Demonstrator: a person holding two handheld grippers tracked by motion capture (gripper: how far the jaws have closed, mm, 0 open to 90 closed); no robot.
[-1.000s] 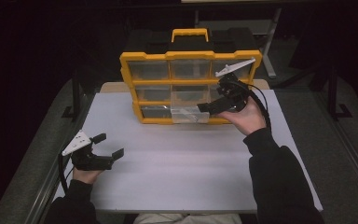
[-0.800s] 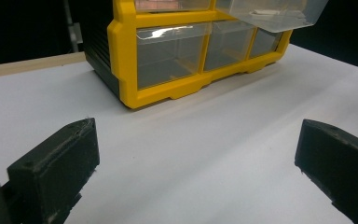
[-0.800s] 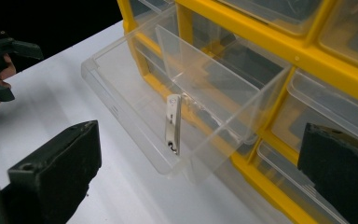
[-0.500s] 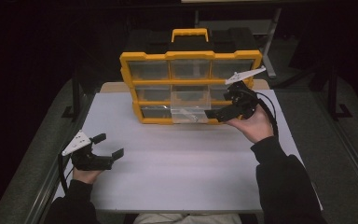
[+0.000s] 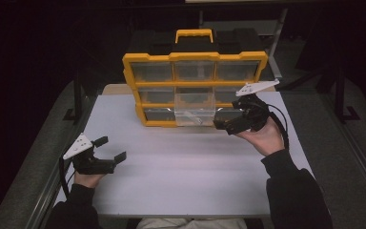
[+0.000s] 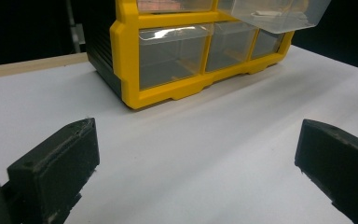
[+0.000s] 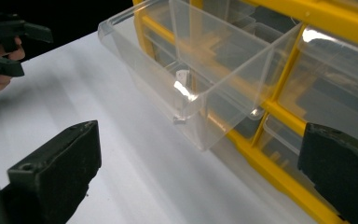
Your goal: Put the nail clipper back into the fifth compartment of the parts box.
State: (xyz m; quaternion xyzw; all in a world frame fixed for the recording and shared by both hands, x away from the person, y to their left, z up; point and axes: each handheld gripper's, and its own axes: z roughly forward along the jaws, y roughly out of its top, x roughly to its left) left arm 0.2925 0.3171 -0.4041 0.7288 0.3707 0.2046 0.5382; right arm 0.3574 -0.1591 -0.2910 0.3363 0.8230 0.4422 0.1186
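Observation:
A yellow organizer (image 5: 195, 57) with clear drawers stands at the back of the white table (image 5: 181, 171). Its middle drawer (image 5: 194, 113) in the second row is pulled out and juts forward; in the right gripper view this clear drawer (image 7: 200, 79) holds a small white piece (image 7: 182, 74). My right gripper (image 5: 224, 120) hovers just right of the drawer's front, open, with nothing between its jaws (image 7: 200, 144). My left gripper (image 5: 110, 149) rests low near the table's front left, open and empty. From it I see the organizer (image 6: 168, 93) and the drawer's underside (image 6: 279, 18).
A black and yellow handle (image 5: 193, 34) tops the organizer. The table's left edge runs along a metal rail (image 5: 52, 176). Bare white surface lies between the two grippers. The left hand with its gripper (image 7: 0, 51) appears far off in the right gripper view.
My right gripper has drawn back from the drawer's front, moving right and toward the person. The drawer stays pulled out. The left gripper has not moved.

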